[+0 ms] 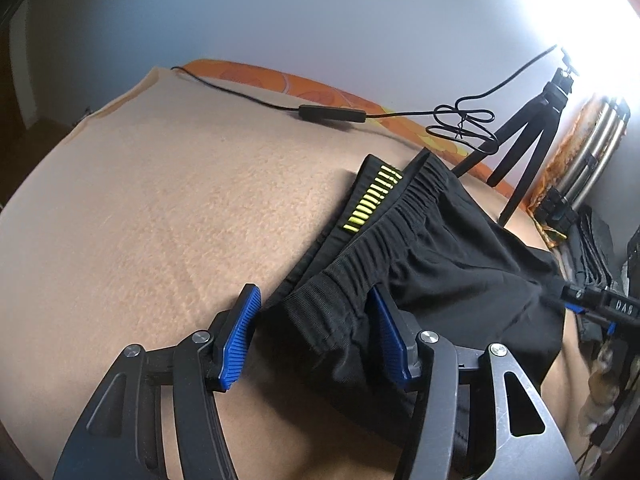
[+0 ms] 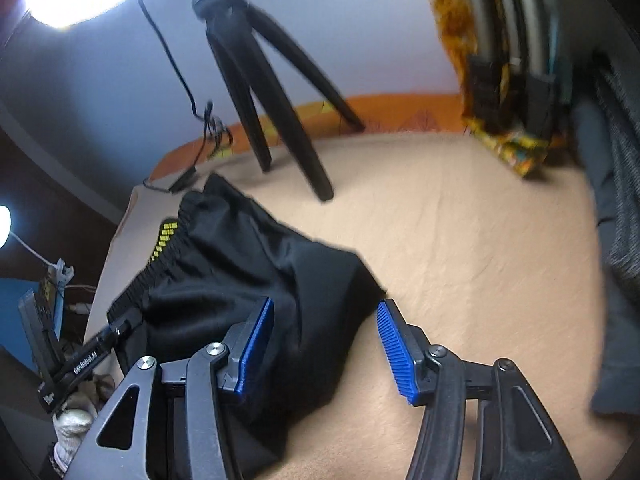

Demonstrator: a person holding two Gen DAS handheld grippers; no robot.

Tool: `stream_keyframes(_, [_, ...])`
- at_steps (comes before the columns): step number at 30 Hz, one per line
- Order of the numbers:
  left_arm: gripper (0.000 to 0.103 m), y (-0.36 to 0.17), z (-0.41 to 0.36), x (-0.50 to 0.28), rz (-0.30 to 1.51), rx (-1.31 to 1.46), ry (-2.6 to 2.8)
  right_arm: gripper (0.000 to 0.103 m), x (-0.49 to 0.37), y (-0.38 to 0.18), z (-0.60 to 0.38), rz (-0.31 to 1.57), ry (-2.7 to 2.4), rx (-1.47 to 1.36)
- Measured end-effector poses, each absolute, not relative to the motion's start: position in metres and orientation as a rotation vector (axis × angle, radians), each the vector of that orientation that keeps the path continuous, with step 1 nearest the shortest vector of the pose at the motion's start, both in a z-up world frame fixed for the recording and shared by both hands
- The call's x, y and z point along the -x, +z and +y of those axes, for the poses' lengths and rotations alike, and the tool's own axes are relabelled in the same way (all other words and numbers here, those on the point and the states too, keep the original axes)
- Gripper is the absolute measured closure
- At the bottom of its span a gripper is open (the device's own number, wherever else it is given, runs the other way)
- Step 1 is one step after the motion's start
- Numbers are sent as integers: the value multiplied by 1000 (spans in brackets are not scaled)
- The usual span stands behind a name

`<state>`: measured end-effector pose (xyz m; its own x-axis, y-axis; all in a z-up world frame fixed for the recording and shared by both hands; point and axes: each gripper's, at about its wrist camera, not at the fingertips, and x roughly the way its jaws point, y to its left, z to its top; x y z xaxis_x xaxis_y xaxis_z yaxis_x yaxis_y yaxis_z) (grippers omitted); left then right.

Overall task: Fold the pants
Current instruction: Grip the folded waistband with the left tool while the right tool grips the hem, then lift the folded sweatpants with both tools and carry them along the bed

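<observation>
Black pants with an elastic waistband and a yellow-striped label lie bunched on a beige blanket. My left gripper is open, its blue pads on either side of the near waistband corner. In the right wrist view the pants lie left of centre. My right gripper is open over the pants' right edge, the left pad above the cloth, the right pad above bare blanket. The left gripper's tip shows at the waistband.
A black tripod stands on the blanket behind the pants, also in the right wrist view. A black cable with an inline box runs along the far edge. Grey and dark clothes and metal tubes stand at the right.
</observation>
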<state>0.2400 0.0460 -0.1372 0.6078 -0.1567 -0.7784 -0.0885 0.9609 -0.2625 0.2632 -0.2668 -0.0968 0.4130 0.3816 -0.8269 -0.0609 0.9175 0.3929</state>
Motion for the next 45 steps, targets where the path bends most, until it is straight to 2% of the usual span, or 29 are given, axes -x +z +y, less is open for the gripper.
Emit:
stream_keyframes(4, [47, -139, 36, -248, 905, 278, -60, 45, -263, -108, -258, 1126, 299, -342])
stream_keyframes(5, [62, -140, 33, -249, 897, 272, -63, 44, -264, -108, -256, 1116, 300, -340])
stream_keyframes(7, [75, -142, 30, -253, 884, 269, -71, 42, -267, -108, -253, 1108, 312, -355])
stream_keyframes(8, [81, -142, 29, -255, 882, 273, -77, 42, -267, -108, -251, 1103, 313, -359])
stream_keyframes(10, [85, -143, 26, -258, 879, 281, -93, 41, -269, -107, -245, 1091, 315, -352])
stream_keyframes(12, [87, -141, 26, -258, 875, 295, -99, 52, -269, -107, -240, 1084, 325, -350])
stream_keyframes(13, [87, -140, 27, -257, 871, 307, -106, 75, -270, -108, -238, 1090, 330, -349])
stream_keyframes(14, [88, -138, 28, -257, 867, 314, -110, 87, -271, -109, -234, 1103, 342, -344])
stream_keyframes(16, [88, -133, 28, -255, 856, 321, -122, 93, -270, -107, -231, 1097, 345, -334])
stream_keyframes(31, [89, -68, 19, -221, 753, 305, -185, 96, -237, -1, -214, 926, 387, -119])
stream_keyframes(45, [90, -22, -27, -179, 686, 302, -308, 96, -199, 48, -247, 867, 353, -83])
